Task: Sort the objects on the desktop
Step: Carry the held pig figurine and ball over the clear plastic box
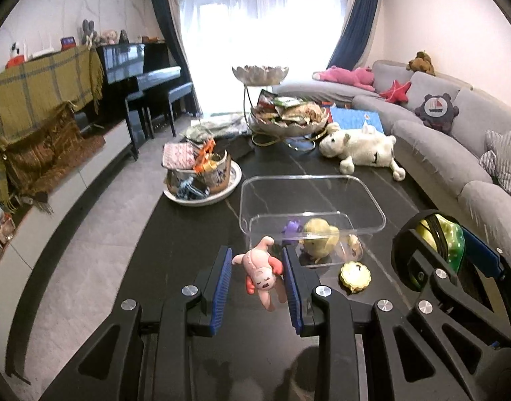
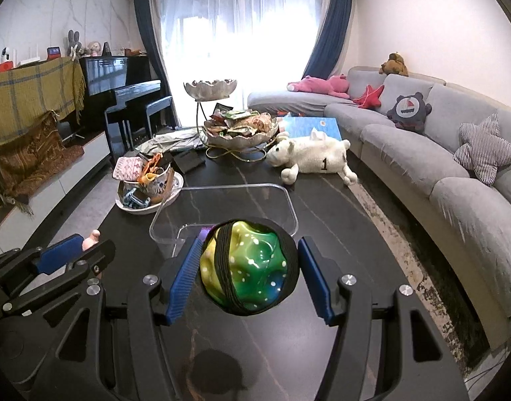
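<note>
A pink figurine (image 1: 260, 272) hangs above the dark table (image 1: 175, 250), and my left gripper (image 1: 256, 250) is shut on it between its blue pads. Just beyond it stands a clear plastic box (image 1: 372, 200) that holds a purple toy (image 1: 291, 229) and a yellow toy (image 1: 319, 239). A gold round piece (image 1: 354, 275) lies on the table in front of the box. My right gripper (image 2: 249, 244) is shut on a green-yellow bumpy ball (image 2: 252, 267) wrapped in a black band, held off the table near the box (image 2: 222, 197). The left gripper (image 2: 75, 249) shows at the left of that view.
A plate with a cup full of odds and ends (image 1: 202, 180) sits left of the box. Further back are a white plush sheep (image 2: 315, 157), a tiered bowl of snacks (image 2: 238, 133) and a blue book (image 2: 309, 125). A grey sofa (image 2: 422, 167) runs along the right.
</note>
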